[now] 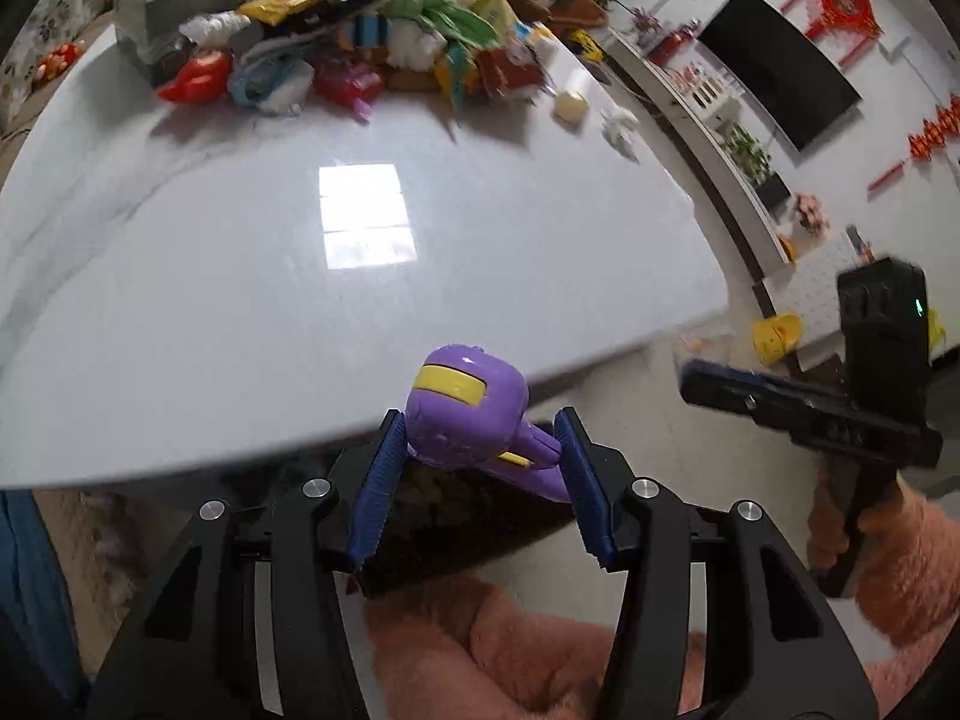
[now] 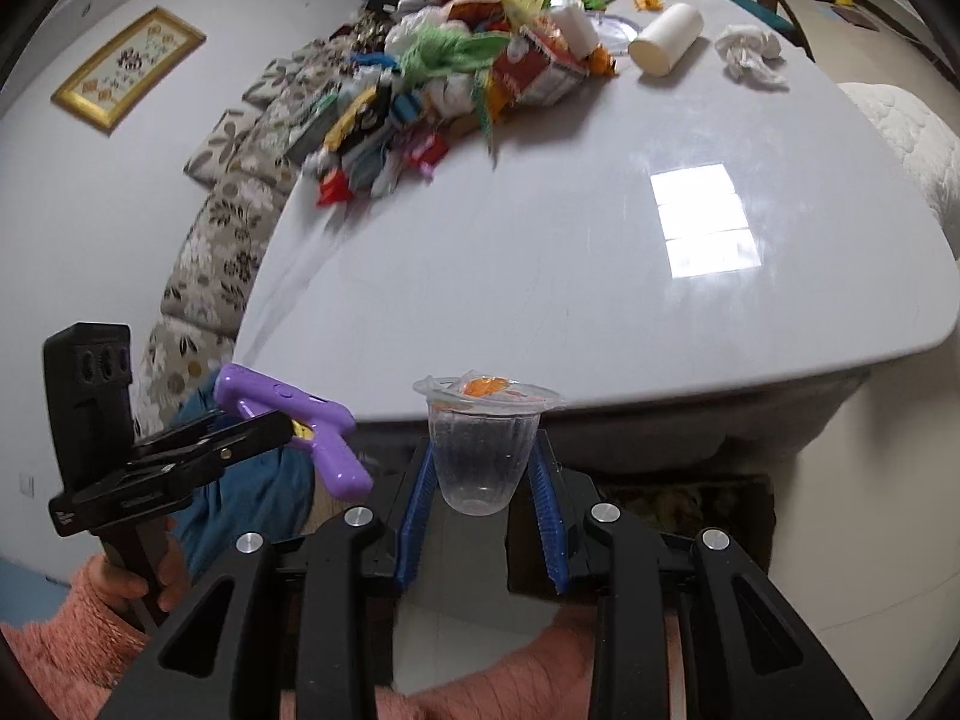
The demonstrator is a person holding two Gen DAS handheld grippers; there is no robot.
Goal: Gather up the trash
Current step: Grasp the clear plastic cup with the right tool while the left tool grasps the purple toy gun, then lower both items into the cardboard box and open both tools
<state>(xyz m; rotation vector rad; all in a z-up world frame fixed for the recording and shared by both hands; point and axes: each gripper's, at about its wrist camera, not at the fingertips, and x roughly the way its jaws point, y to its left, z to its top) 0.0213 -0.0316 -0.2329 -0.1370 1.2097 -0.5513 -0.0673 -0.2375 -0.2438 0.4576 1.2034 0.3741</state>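
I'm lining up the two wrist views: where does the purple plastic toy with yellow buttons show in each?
Left wrist view: purple plastic toy at bottom centre, clamped in the left gripper.
Right wrist view: same toy at lower left, beside the clear plastic cup.
Shared landmark: bright window reflection on the white table.

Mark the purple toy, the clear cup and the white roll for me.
purple toy (image 1: pixel 462 414), left wrist view, its rounded head.
clear cup (image 2: pixel 480 450), right wrist view, its side wall.
white roll (image 2: pixel 666 39), right wrist view, its side.

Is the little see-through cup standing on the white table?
No, the clear cup is off the table, pinched between the blue fingers of the right gripper at the near edge.
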